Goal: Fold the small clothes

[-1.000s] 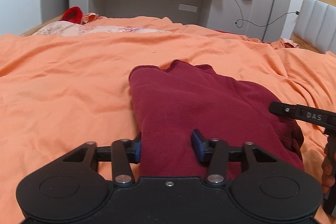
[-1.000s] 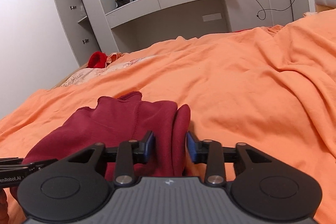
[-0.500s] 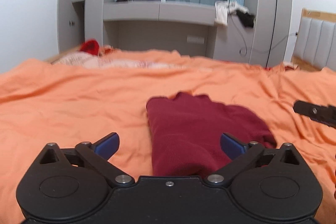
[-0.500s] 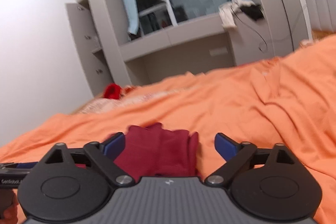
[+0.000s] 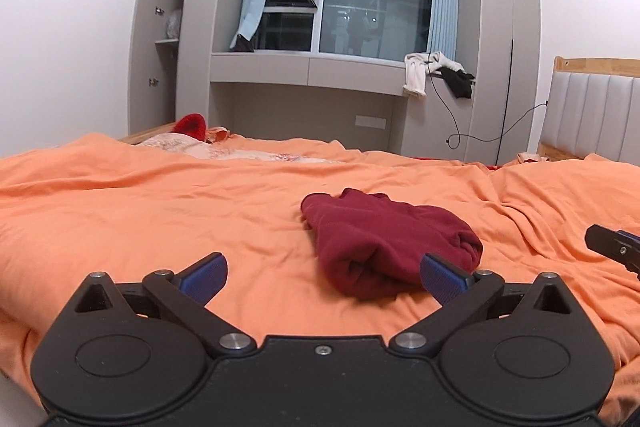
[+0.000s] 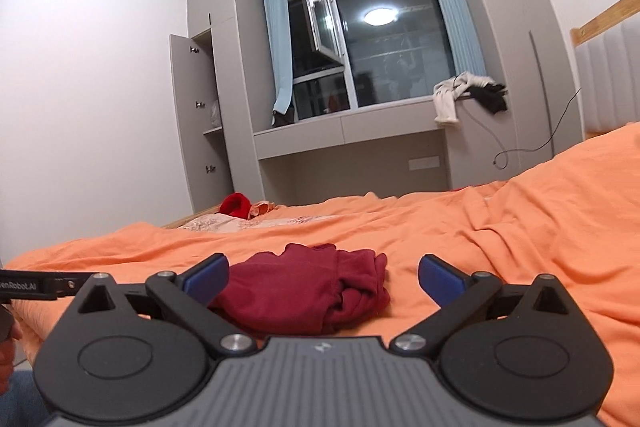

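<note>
The dark red garment (image 5: 384,247) lies folded in a bundle at centre frame on the orange bed (image 5: 160,211). Left tool (image 5: 323,273) and right tool (image 6: 323,273) both stand wide and empty, their jaws having just opened. This fold looks finished; next calls for another piece.

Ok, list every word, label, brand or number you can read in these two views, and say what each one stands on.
"enRobot.AI": white print on the black left gripper, cut off at the picture's left edge in the right wrist view.
A small embossed logo mark, not letters, on the grey body of the right gripper.
The right gripper's tip in the left wrist view shows no readable print.
Nothing readable on the maroon garment or the grey cabinets.
</note>
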A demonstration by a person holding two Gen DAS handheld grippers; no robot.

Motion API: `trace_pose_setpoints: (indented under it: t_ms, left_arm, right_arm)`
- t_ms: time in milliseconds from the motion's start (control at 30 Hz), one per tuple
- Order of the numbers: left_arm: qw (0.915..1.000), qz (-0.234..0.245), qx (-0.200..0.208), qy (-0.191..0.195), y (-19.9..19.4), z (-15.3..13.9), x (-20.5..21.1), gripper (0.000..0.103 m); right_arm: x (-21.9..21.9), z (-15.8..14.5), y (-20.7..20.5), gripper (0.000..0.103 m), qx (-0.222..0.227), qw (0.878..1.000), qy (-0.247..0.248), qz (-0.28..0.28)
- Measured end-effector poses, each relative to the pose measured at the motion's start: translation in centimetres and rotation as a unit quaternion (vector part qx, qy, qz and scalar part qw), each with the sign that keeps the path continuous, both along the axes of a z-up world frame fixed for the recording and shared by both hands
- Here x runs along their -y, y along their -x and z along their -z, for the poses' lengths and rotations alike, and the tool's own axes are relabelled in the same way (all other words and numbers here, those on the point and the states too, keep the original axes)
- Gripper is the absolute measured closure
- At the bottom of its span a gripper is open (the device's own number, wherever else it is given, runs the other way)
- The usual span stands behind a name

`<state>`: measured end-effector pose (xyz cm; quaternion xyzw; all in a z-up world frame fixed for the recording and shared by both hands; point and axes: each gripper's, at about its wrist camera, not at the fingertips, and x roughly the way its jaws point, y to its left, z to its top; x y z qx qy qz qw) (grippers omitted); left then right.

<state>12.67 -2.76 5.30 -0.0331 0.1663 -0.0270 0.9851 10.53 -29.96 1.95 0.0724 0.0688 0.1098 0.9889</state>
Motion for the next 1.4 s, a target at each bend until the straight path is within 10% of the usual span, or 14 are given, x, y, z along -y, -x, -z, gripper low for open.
trace_pose_setpoints:
  t_ms: [433,1400]
  left_arm:
    - [0.9999,0.005,-0.005,-0.015,5.1,4.2,-0.2,0.001]
    - [0.9996,-0.002,-0.021,-0.016,4.4,5.2,-0.3,0.001]
  right_arm:
    - [-2.1,3.1,7.3,0.0,0.018,0.997,0.056,0.052]
    - [-2.3,4.3,6.8,0.0,-0.009,0.995,0.078,0.062]
